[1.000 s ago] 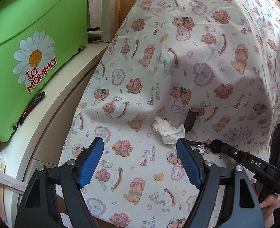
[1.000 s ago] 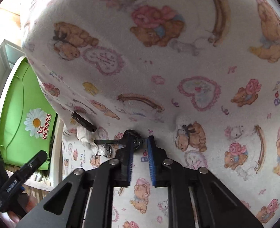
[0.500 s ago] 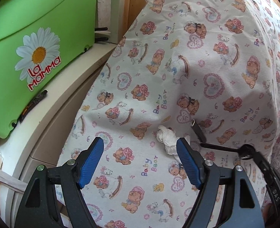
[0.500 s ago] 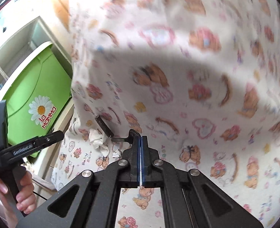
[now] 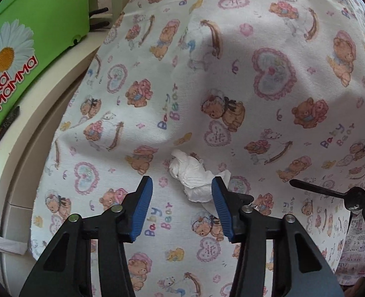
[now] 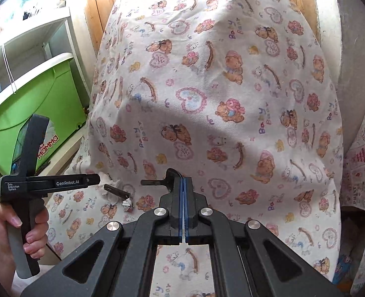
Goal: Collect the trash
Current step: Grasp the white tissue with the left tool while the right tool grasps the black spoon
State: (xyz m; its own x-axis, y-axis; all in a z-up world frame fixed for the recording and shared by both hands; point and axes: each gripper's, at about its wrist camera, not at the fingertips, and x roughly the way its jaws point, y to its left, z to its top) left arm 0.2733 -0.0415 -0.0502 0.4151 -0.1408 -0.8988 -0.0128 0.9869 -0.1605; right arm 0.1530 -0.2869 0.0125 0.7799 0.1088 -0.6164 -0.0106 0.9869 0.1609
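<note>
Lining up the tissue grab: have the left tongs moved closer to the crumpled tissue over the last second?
Yes. The left tongs have advanced toward the crumpled tissue: it now sits right between the open blue pads, and the green La Mamma bin has slid toward the left edge.

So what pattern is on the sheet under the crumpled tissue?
White sheet printed with teddy bears, pink hearts and "Baby Bear" lettering; clearest in the left wrist view.

The right gripper (image 6: 183, 185) is pinching a black plastic spoon (image 6: 163, 178) by its bowl, blue pads pressed together, handle sticking out leftward over the teddy-bear sheet (image 6: 207, 86). At left, a hand is holding the left gripper (image 6: 94, 179) beside crumpled white tissue (image 6: 107, 178); a green bin (image 6: 34, 99) is sitting behind.
</note>
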